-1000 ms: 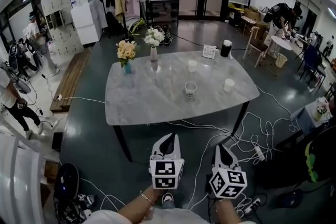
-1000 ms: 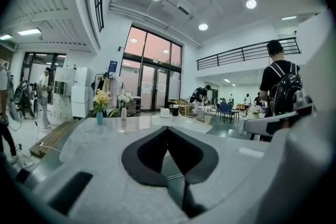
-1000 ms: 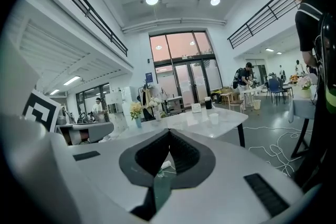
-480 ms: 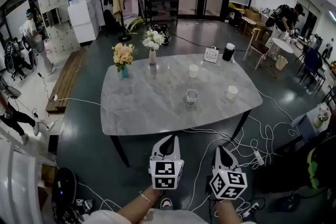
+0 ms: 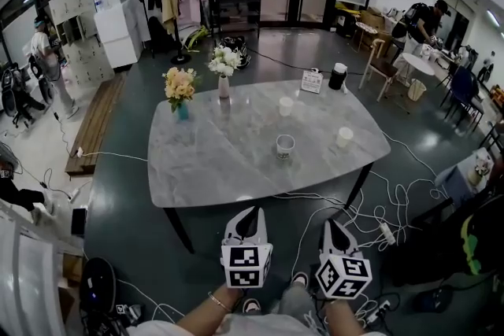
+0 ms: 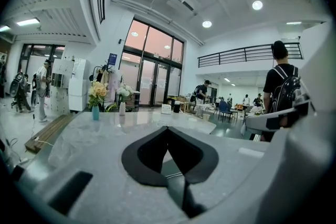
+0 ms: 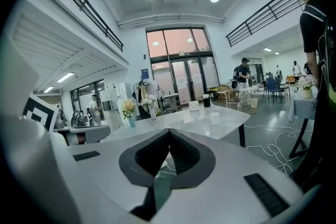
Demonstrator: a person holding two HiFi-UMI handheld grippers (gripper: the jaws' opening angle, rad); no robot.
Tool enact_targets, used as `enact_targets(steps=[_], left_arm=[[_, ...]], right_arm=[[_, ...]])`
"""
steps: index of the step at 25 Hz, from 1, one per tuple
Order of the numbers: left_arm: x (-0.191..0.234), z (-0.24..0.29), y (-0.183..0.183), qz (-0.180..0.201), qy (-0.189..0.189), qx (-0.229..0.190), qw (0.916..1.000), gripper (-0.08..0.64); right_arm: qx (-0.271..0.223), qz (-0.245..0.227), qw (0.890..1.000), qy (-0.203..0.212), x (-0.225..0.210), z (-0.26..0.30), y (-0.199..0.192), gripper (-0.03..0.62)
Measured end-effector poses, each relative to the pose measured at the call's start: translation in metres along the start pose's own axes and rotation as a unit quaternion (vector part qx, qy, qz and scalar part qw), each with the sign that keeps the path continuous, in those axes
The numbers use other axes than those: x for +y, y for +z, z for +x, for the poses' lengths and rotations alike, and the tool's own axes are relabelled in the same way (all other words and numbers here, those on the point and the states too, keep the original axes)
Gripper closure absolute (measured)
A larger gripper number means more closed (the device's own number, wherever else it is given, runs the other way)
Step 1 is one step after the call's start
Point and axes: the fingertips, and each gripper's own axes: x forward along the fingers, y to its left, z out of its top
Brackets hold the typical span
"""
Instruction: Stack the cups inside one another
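Three white cups stand apart on the grey marble table: one at the back, one with a dark print in the middle, and one near the right edge. Both grippers hover over the floor, short of the table's near edge and well away from the cups. My left gripper has its jaws together with nothing in them, as the left gripper view also shows. My right gripper is shut and empty too. The right gripper view shows the right-hand cup far ahead.
Two flower vases stand at the table's back left; a small sign and a black cylinder at its back right. Cables lie on the floor by the right table leg. A bench is at left, people beyond.
The table and the room have shifted slightly left in the head view, and the person's shoes now show at the bottom. Both grippers keep their place, jaws together as before.
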Motion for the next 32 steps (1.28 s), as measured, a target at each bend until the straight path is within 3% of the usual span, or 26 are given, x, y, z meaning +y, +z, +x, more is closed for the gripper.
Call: enact_targets(steps=[11,20,32], left_arm=[[0.005,0.032,-0.004,0.009,0.021,0.008,0.9997,0.565],[-0.016,0.113,0.006,0.026,0.022,0.017,0.9993,0.565],[-0.055,0.211,0.034,0.021,0.034,0.027,0.9988,0.565]], right_arm=[[-0.004,0.023,1.000,-0.008,-0.036,0.035,0.003,0.586],[-0.005,0.029,1.000,0.007,-0.080,0.105,0.028,0.586],[0.007,0.019,0.999,0.032,-0.146,0.178,0.076,0.586]])
